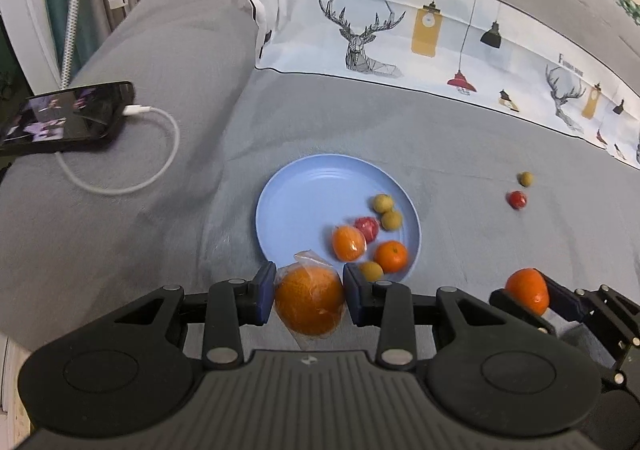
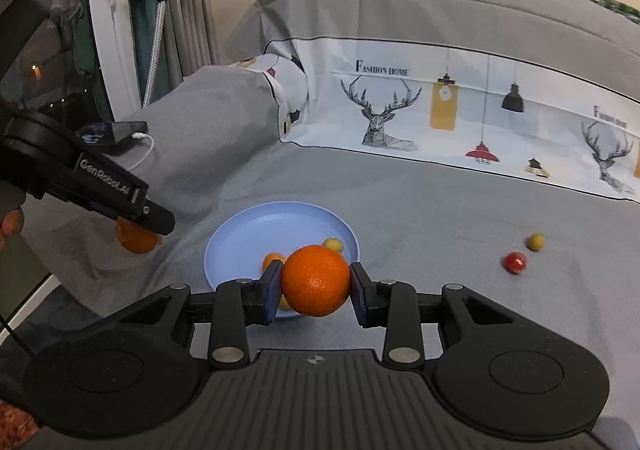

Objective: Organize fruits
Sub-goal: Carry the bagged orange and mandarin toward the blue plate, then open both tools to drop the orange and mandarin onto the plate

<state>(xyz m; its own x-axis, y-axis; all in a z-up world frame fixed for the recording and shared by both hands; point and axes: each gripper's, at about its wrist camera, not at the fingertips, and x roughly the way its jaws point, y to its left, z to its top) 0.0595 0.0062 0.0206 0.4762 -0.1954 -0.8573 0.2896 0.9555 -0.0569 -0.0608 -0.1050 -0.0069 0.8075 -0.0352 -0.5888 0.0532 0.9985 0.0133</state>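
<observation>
Blue plate [image 2: 224, 246] partly hidden behind right claw's [image 2: 315, 284] orange [image 2: 316, 280].

We list a grey bed [image 1: 460, 154]: blue plate [image 1: 304, 190] centre, red fruit [image 1: 517, 199] and yellow fruit [image 1: 525, 178] right, phone [image 1: 68, 118] with its white cable [image 1: 160, 154] left.

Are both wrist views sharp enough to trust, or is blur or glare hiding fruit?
Left wrist: plate fruit slightly smeared, wrapped orange shows plastic glare. Right wrist: held orange sharp; loose red fruit blurred. Both fisheye-bent.
</observation>
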